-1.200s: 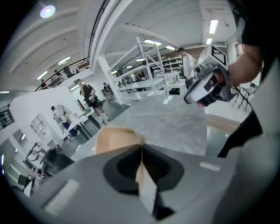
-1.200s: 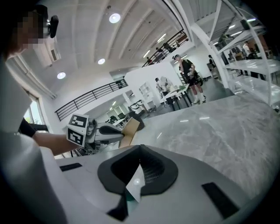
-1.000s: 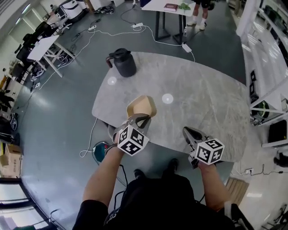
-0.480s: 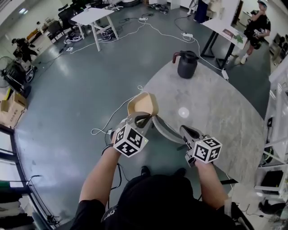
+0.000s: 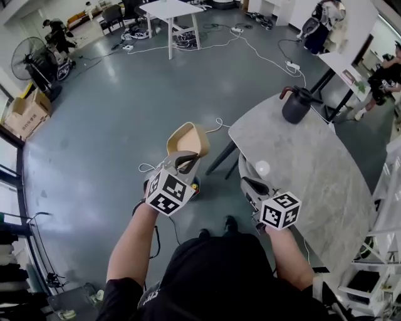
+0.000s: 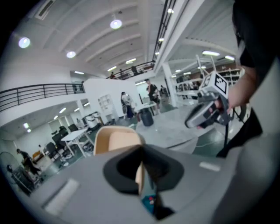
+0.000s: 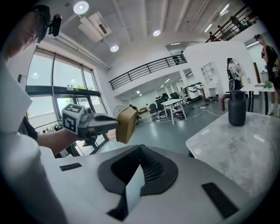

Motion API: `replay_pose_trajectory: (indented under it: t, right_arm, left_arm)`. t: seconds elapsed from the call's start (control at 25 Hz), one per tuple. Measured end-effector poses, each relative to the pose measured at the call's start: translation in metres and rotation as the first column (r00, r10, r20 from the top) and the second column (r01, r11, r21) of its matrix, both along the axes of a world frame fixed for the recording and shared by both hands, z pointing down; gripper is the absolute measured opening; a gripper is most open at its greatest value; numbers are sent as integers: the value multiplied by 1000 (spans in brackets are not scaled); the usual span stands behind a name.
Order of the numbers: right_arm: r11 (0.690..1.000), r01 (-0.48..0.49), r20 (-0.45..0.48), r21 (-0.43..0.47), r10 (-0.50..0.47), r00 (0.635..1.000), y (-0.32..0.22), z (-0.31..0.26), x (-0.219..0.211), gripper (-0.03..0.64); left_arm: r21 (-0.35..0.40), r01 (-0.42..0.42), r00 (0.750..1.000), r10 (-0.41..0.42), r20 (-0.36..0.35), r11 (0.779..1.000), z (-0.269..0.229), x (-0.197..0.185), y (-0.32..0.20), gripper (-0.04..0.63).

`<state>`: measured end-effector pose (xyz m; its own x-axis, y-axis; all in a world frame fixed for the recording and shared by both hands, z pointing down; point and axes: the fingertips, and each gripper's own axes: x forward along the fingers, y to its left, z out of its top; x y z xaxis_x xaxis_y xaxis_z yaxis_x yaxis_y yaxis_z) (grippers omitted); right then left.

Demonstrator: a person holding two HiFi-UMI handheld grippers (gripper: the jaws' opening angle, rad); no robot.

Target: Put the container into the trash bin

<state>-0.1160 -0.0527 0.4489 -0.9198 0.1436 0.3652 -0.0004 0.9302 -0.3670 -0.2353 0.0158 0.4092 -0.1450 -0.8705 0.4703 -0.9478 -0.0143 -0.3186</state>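
Observation:
The container point(image 5: 187, 138) is a tan, open-topped paper tub, and my left gripper point(image 5: 186, 158) is shut on its near rim, holding it in the air over the grey floor left of the table. In the left gripper view the tub point(image 6: 116, 140) stands just beyond the closed jaws point(image 6: 141, 153). The right gripper view shows the tub point(image 7: 127, 124) from the side, tilted. My right gripper point(image 5: 245, 183) is shut with nothing in it, beside the table's near edge; its jaws point(image 7: 141, 151) meet at the tips. No trash bin shows in any view.
A grey marble table point(image 5: 313, 175) lies to the right with a black jug point(image 5: 297, 105) at its far end. A white table point(image 5: 172, 9), a fan point(image 5: 37, 63), cardboard boxes point(image 5: 25, 113) and cables point(image 5: 263, 56) stand on the floor beyond. People are far off.
Both grippers have swung left, off the tabletop and out over the floor, and the view has turned with them. The tub stays in my left gripper.

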Motion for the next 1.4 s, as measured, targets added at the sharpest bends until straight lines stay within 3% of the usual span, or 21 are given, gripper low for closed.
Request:
replay_pose_trajectory:
  t: [0.28, 0.48, 0.88, 1.12, 1.4]
  right_arm:
    - [998, 61, -14, -17, -61, 998, -4, 7, -16, -6]
    - [992, 119, -10, -32, -119, 993, -17, 9, -32, -6]
    - [971, 219, -29, -91, -223, 974, -55, 31, -52, -6]
    - [957, 267, -50, -113, -274, 961, -38, 47, -84, -6]
    - [952, 276, -92, -136, -289, 953, -12, 58, -123, -6]
  left_arm:
    - [-21, 124, 991, -125, -46, 992, 19, -21, 23, 18]
    - [-15, 219, 964, -219, -151, 976, 33, -34, 11, 17]
    - [-103, 281, 942, -295, -159, 954, 61, -27, -33, 18]
    - [-117, 315, 919, -334, -211, 942, 83, -42, -18, 18]
    - [-160, 301, 914, -332, -235, 940, 110, -76, -5, 18]
